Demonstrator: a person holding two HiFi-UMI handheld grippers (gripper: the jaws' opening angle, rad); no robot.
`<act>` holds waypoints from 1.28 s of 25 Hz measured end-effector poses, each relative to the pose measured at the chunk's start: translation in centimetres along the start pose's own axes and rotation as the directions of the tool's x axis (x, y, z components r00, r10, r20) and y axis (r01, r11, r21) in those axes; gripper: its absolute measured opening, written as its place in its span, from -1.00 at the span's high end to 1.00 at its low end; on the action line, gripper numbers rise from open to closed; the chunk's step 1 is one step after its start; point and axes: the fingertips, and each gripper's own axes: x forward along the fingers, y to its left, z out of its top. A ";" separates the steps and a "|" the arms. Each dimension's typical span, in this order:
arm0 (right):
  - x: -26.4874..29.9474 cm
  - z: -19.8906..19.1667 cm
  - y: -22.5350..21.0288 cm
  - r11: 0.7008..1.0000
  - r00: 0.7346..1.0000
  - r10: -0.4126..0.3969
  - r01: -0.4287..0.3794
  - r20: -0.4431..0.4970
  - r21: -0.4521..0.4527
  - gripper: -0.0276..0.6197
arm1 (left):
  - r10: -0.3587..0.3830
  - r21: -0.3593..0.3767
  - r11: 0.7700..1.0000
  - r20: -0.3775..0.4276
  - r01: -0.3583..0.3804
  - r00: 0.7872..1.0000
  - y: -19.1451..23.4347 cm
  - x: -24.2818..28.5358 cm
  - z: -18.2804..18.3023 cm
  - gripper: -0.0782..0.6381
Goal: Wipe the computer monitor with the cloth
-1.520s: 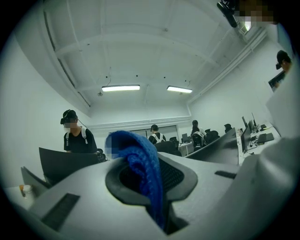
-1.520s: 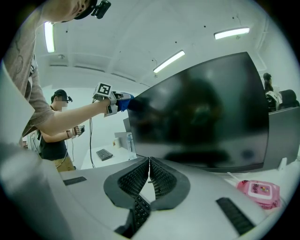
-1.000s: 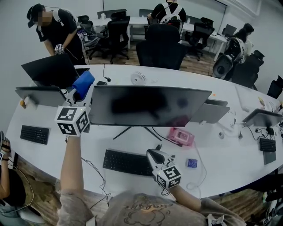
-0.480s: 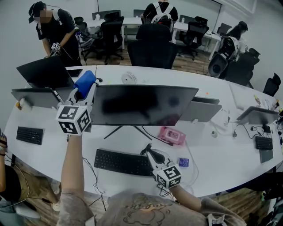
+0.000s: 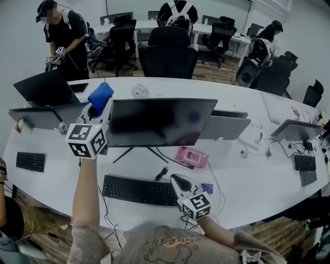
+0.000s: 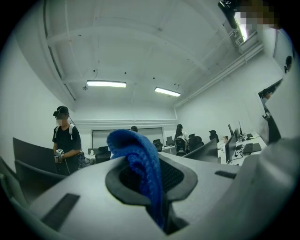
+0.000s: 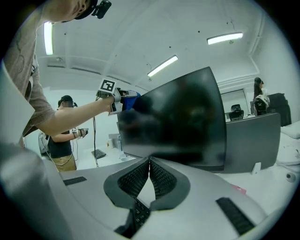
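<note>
Cloth (image 5: 99, 97) beside monitor (image 5: 162, 121), keyboard (image 5: 136, 190) in front

Clothing: the person is wearing a grey-brown short-sleeved T-shirt (image 5: 165, 246) with a pale line drawing printed across the chest. The sleeves are ending above the elbow.

Headgear: a black device (image 7: 95, 6) is sitting at the head.

Tools: the left gripper (image 5: 96, 109) is showing a pale grey moulded shell and carrying a white cube (image 5: 86, 140) with black square markers. The right gripper (image 5: 176, 178) is showing the same shell and carrying a matching cube (image 5: 197, 205). Its pads (image 7: 162, 180) are showing dark, finely ribbed faces in a black surround.
</note>
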 end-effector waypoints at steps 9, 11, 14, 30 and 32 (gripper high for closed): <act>-2.6 -0.5 -2.5 1.000 1.000 -0.024 0.024 0.004 0.005 0.84 | -0.036 0.001 0.999 0.009 0.036 0.999 -4.5 2.0 0.3 0.65; -3.4 -0.5 -3.2 0.999 0.999 -0.033 0.033 0.005 0.007 0.84 | -0.042 -0.001 0.999 0.008 0.042 0.999 -5.5 2.5 0.4 0.65; -4.4 -0.5 -3.9 0.999 0.999 -0.042 0.042 0.011 0.009 0.84 | -0.051 0.001 0.999 0.005 0.051 0.999 -6.8 3.2 0.6 0.65; -9.8 -1.1 -8.8 0.994 0.994 -0.110 0.109 0.018 0.019 0.84 | -0.139 -0.011 0.990 0.034 0.140 0.990 -16.2 7.6 1.6 0.65; -10.4 -1.3 -9.2 0.993 0.993 -0.115 0.115 0.016 0.022 0.84 | -0.149 -0.014 0.989 0.039 0.149 0.988 -17.3 8.1 1.7 0.65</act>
